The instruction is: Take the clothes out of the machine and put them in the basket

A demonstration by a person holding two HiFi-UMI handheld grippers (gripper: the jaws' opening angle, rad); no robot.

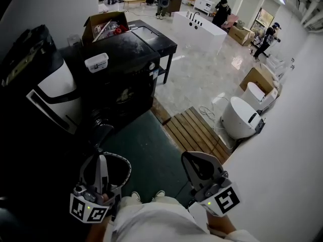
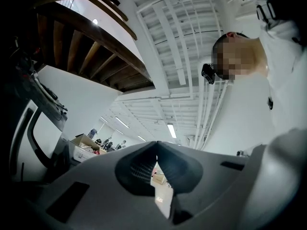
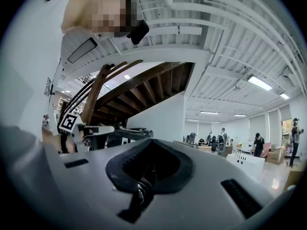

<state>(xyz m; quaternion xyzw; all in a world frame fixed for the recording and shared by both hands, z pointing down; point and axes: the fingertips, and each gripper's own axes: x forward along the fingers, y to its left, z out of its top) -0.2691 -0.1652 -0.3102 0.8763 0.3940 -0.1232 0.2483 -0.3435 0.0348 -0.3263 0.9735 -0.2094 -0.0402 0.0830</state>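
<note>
Head view first: how are the hands held?
Low and close to the body, just in front of the person's white top (image 1: 151, 221). The left claw (image 1: 102, 159) is at the left, its tip tilted upward. The right claw (image 1: 187, 160) sits well apart from it at the right, roughly level.
And the jaws?
Left gripper view shows the left claw's tips pressed together with nothing between them, the ceiling beyond. Right gripper view shows the right claw drawn together too, nothing in it, facing across the room.
Where do the task's things lie?
The machine (image 1: 50, 87), as best I can tell the dark appliance with the white panel, stands at the left, ahead of the left claw. A round dark basket (image 1: 128, 168) with a pale-flecked rim lies on the green mat (image 1: 151, 150), under the left claw. The clothes I cannot make out.
Anything beside the machine?
A black counter (image 1: 126, 47) carrying a clear lidded container (image 1: 96, 62), with a cardboard box (image 1: 103, 26) behind.
</note>
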